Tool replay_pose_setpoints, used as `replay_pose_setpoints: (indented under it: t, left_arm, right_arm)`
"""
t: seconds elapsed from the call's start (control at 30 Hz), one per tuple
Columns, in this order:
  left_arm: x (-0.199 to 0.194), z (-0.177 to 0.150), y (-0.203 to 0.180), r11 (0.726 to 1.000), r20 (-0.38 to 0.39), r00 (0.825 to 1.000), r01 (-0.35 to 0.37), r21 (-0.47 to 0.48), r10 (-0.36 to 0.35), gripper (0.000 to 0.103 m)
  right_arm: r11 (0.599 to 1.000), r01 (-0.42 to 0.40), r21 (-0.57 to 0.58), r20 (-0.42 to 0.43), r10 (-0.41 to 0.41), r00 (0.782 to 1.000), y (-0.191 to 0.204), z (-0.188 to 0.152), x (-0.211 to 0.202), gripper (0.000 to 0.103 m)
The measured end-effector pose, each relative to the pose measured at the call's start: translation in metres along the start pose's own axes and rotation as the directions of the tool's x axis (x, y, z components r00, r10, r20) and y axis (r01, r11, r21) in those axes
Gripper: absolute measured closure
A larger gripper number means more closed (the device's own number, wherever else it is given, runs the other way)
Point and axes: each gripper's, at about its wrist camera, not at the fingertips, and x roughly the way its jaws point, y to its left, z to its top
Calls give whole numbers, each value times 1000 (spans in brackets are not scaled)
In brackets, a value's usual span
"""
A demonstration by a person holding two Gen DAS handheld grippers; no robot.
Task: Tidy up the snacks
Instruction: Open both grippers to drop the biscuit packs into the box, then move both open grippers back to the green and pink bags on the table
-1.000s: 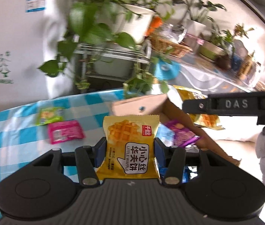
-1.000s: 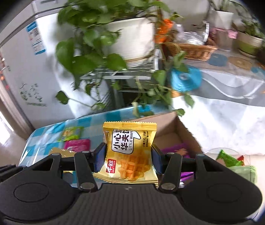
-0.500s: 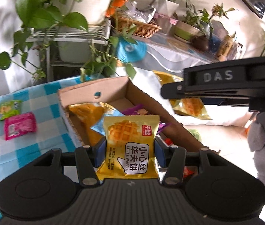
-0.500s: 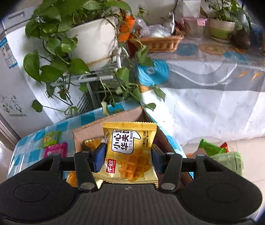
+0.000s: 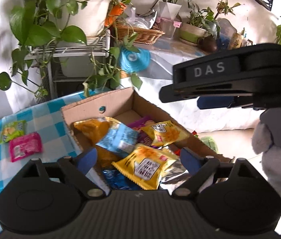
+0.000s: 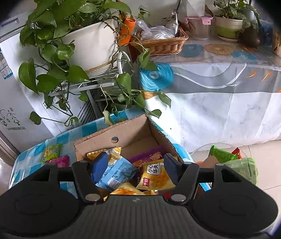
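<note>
A cardboard box (image 5: 118, 99) (image 6: 132, 131) on the blue checked table holds several snack packets. Two yellow waffle packets lie in it: one (image 5: 146, 165) under my left gripper (image 5: 138, 159), one (image 5: 164, 132) (image 6: 156, 176) under my right gripper (image 6: 134, 166). Both grippers are open and empty, hovering over the box. A blue packet (image 5: 118, 137) (image 6: 116, 173) and an orange packet (image 5: 94, 127) also lie inside. The right gripper's body (image 5: 230, 79) shows at the right of the left wrist view.
A green packet (image 5: 13, 130) (image 6: 52, 152) and a pink packet (image 5: 25, 146) (image 6: 60, 161) lie on the checked tablecloth (image 5: 47, 115) left of the box. Potted plants on a wire rack (image 6: 92, 83) stand behind. A bag of green snacks (image 6: 238, 163) sits on the floor at right.
Both grippers have opened and let go of their yellow waffle packets, which now lie in the box. Both have moved closer over the box.
</note>
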Motion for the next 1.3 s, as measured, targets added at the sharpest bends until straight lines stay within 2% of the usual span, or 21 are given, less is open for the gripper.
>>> replay_pose_setpoints:
  t: [0.23,0.5,0.7,0.93,1.3]
  left_arm:
    - [-5,-1,20,998,-16,998,-58,-10,58,12]
    - [-13,-5,46,995,-24,995,-93,-19,93,12]
    - [-22,-8,81,990,-29,991,-132,-41,131,11]
    - [-33,-10,130,976,-36,980,-196,-90,194,11]
    - [-42,-8,199,941,-49,953,-304,-151,300,11]
  right_arm:
    - [1000,-16,-15,-6,16,1000,7,0,3,33]
    - [999,-33,-42,-16,32,999,21,-2,7,31]
    - [997,-48,-65,-20,47,999,31,-2,10,30]
    - [992,-74,-100,-25,72,997,49,-4,15,30]
    - [972,-149,-179,-38,145,989,88,-9,24,30]
